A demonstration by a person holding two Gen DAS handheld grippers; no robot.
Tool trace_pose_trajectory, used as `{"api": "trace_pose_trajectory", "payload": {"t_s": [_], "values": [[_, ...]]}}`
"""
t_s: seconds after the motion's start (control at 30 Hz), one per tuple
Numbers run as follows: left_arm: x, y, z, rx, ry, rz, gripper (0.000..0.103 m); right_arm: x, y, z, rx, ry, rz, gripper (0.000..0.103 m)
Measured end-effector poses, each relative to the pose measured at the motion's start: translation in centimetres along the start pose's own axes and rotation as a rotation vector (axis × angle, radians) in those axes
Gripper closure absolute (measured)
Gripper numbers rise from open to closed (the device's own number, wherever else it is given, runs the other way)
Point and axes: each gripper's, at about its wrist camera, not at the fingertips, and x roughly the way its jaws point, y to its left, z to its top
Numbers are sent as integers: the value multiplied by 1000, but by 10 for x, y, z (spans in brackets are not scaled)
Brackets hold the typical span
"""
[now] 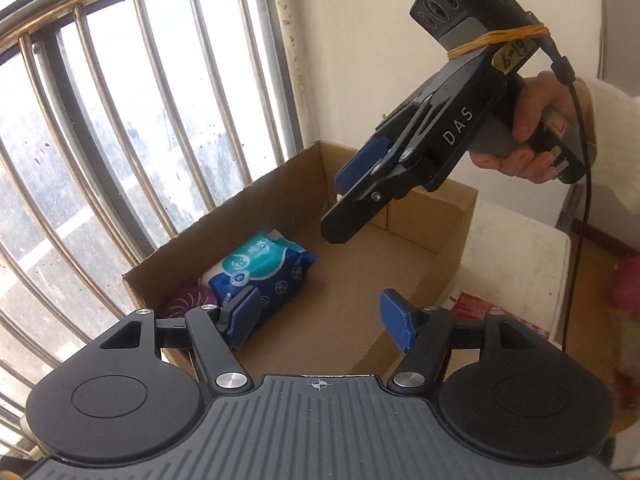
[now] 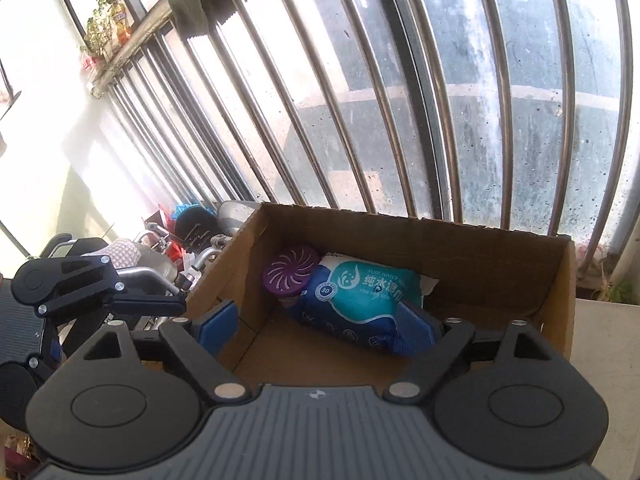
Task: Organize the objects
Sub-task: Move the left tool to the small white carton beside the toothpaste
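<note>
An open cardboard box [image 1: 240,216] [image 2: 480,264] stands against the barred window. In its corner lie a blue and teal pack of wet wipes [image 1: 260,268] [image 2: 360,288] and, beside it, a round purple air freshener [image 1: 190,300] [image 2: 290,274]. My left gripper [image 1: 320,316] hangs open over the box's near side with nothing between its blue pads. My right gripper [image 2: 318,326] stands wide open above the box, the wipes pack below and beyond it, untouched. In the left wrist view the right gripper [image 1: 340,200] hovers over the far end of the box, held by a hand [image 1: 532,120].
Metal window bars [image 1: 120,120] [image 2: 360,100] run close behind the box. A white foam block [image 1: 520,256] with a red packet [image 1: 480,308] lies to the box's right. Metal frames and clutter [image 2: 160,256] crowd the box's left side.
</note>
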Motion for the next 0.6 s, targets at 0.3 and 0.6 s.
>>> {"api": "trace_pose_trajectory", "payload": {"t_s": [0.3,0.6], "values": [[46,-29,-15,165,218,-22,49,-10,37,-53,-206,184,-160,10],[48,-33,-21,180,260,48,74,-6,11,-83,-157,205,-219,45]]}}
